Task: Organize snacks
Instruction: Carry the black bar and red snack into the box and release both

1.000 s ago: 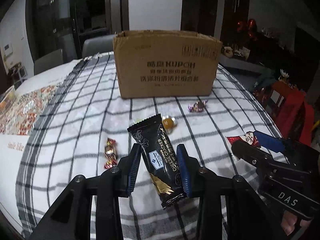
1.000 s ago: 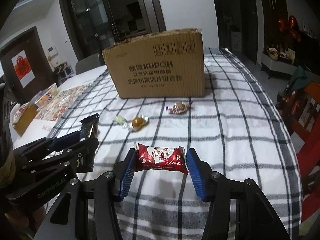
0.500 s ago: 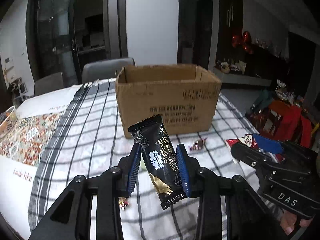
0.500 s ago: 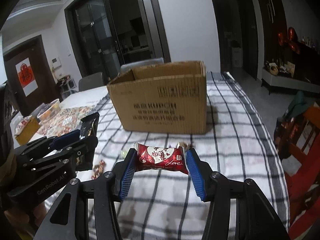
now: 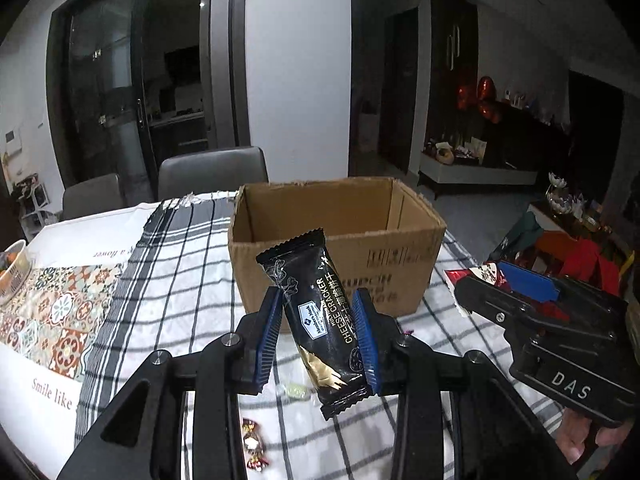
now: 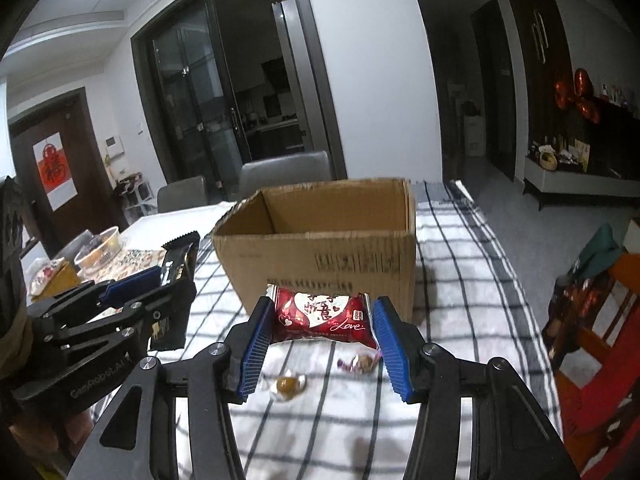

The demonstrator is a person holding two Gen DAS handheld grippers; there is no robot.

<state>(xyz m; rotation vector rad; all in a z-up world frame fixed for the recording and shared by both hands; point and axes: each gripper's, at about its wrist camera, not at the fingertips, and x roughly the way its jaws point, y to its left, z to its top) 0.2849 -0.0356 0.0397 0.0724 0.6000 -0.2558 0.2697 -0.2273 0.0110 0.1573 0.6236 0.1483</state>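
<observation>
With the left gripper [image 5: 318,334] clamping the cracker bar [image 5: 320,320] and the right gripper [image 6: 320,340] clamping the red packet [image 6: 324,314], carry both over the far box [image 6: 320,256] and release.

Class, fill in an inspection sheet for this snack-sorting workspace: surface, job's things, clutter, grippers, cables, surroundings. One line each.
Surface: table under a black-and-white checked cloth; a patterned mat lies at its left side.
Job's things: open cardboard box, nothing seen inside from here; black cheese cracker pack; red heart-print pack; loose wrapped candies on the cloth.
Clutter: bowls at the table's far left.
Grippers: left gripper shut on the cheese cracker pack; right gripper shut on the red heart-print pack; both short of the box.
Cables: nothing seen.
Surroundings: grey chairs behind the table, glass doors, red balloons on the right.
</observation>
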